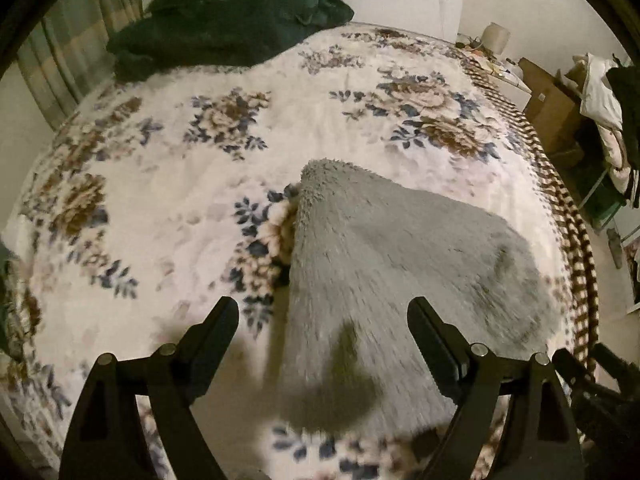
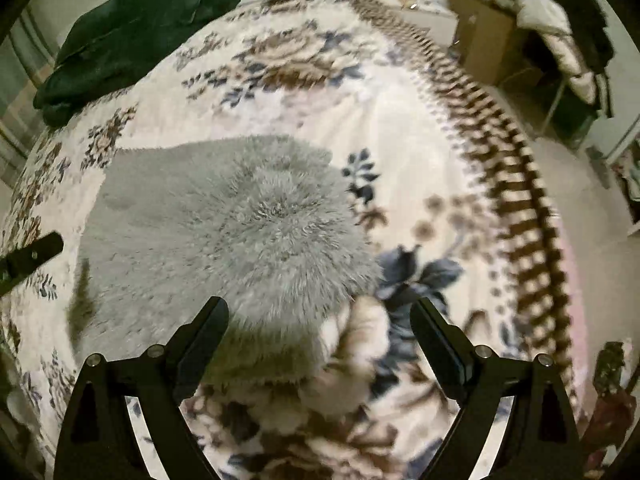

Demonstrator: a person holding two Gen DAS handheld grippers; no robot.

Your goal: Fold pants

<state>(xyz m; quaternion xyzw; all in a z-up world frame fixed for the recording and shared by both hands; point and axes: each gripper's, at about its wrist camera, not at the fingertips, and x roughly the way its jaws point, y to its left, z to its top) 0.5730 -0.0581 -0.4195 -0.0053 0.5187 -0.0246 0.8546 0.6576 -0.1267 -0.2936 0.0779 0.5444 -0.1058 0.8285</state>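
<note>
Grey fleece pants (image 1: 384, 264) folded on floral bed (image 1: 168, 208) | dark green bundle (image 1: 224, 20) at far corner – well apart | left claw (image 1: 323, 312) wide, empty | right claw (image 2: 320, 312) wide, empty – cardboard box (image 2: 486, 36) beside bed

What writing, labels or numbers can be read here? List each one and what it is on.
None can be read.
Cardboard box: no print legible; a small pale patch on it is too small and blurred to read.
Grey fluffy pants, flowered blanket, dark green garment: no text shows.
</note>
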